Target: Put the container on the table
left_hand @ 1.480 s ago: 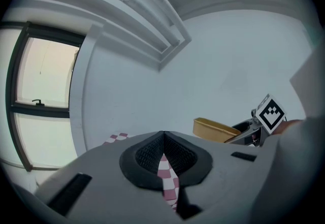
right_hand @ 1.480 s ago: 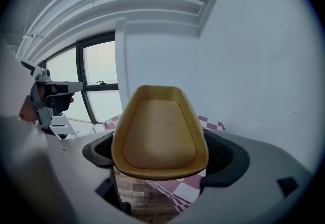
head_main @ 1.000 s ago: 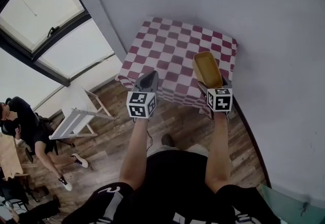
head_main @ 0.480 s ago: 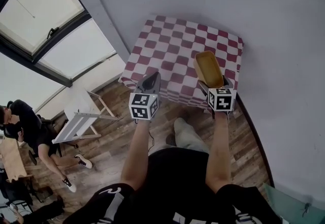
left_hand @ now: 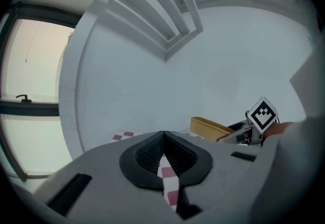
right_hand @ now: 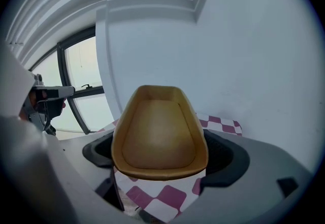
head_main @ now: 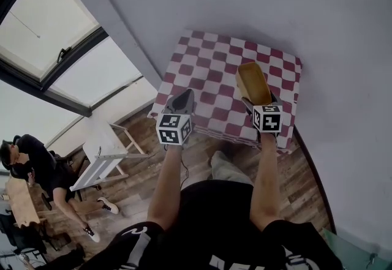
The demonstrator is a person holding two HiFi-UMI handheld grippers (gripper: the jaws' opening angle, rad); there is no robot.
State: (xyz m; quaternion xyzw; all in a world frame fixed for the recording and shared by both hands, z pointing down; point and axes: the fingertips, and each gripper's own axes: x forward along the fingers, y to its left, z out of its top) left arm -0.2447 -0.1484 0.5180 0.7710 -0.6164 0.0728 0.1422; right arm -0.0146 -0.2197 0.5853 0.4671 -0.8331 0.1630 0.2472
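A: Where is the container (right_hand: pixel 160 131) right now?

B: In the right gripper (right_hand: pixel 161 153). Its fingers stand wide apart and clamp the near end of the yellow tub, one on each side. In the head view it hangs over the right part of the table (head_main: pixel 208 67), close to the near edge. I judge it is not set down yet, since checked cloth (right_hand: pixel 167 200) shows below its rim.

A: And the left gripper (left_hand: pixel 163 154)?

B: Its fingers are pressed together at the tips with nothing between them. It sits near the table's near edge, left of centre in the head view.

A: What could go wrong?

B: The tub is gripped at one end only, so its far end may dip and strike the cloth first. If it is let go this close to the near edge, it may overhang and tip to the floor. The wall (right_hand: pixel 254 55) behind also looks close, so pushing in too far may knock it.
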